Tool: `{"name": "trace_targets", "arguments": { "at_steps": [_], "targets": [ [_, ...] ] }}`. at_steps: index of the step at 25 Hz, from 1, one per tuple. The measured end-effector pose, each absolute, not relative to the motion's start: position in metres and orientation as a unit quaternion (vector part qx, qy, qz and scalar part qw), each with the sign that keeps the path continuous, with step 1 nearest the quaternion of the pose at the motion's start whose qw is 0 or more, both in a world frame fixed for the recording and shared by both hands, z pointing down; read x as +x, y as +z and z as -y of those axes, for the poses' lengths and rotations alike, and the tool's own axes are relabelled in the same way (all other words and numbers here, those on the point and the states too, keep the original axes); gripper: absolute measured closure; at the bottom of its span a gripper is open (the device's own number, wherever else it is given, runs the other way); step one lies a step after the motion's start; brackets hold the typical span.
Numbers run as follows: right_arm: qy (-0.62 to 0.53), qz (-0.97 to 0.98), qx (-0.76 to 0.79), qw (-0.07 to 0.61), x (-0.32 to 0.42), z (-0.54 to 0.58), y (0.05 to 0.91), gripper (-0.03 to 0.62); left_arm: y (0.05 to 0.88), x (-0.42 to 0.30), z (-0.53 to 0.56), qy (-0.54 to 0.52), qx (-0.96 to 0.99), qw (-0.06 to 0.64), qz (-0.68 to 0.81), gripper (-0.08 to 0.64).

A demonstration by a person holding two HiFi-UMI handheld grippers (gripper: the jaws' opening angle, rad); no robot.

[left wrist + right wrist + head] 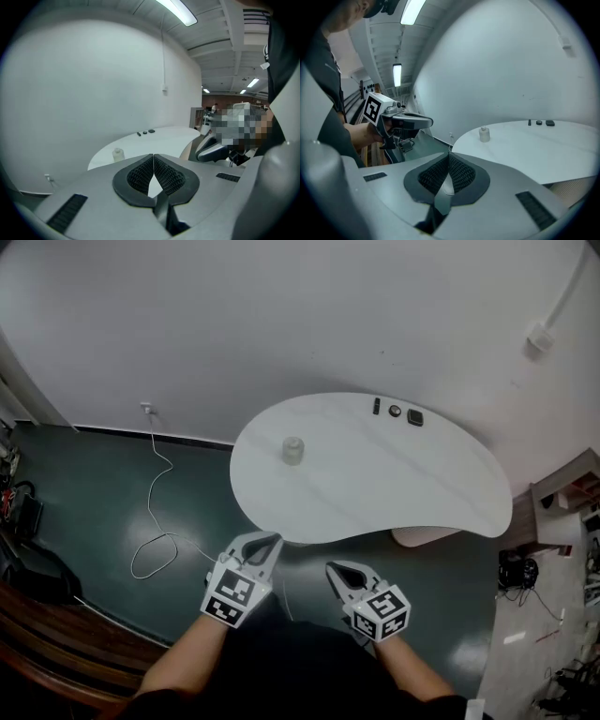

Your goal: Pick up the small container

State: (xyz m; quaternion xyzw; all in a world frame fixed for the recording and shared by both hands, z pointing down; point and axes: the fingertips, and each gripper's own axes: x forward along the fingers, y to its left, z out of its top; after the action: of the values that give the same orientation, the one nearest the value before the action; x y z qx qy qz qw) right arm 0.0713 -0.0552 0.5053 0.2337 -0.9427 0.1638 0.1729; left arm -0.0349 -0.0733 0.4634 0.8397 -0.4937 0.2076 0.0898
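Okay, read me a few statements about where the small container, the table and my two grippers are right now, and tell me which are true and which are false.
1. The small translucent container stands upright on the white curved table. True.
2. The left gripper holds the container. False: its fingers are shut on nothing, and it is short of the table's near edge.
3. The right gripper has its fingers shut with nothing between them. True.
4. The three small dark items lie touching the container. False: they sit near the table's far edge, well apart from it.
5. A white cable trails over the dark green floor left of the table. True.
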Motion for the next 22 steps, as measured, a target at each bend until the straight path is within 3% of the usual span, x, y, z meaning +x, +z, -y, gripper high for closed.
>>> {"name": "trace_targets", "arguments": {
  "at_steps": [14,22],
  "targets": [
    [0.172,0.924,0.278,0.199,-0.046,0.178,0.523,0.595,0.491,-0.155,0.170,0.256,0.855,0.068,0.447,0.543],
    [0.162,0.914,0.312,0.202,-0.052,0.202,0.517,0.595,0.507,-0.177,0.207,0.254,0.861,0.076,0.434,0.541]
  ]
}}
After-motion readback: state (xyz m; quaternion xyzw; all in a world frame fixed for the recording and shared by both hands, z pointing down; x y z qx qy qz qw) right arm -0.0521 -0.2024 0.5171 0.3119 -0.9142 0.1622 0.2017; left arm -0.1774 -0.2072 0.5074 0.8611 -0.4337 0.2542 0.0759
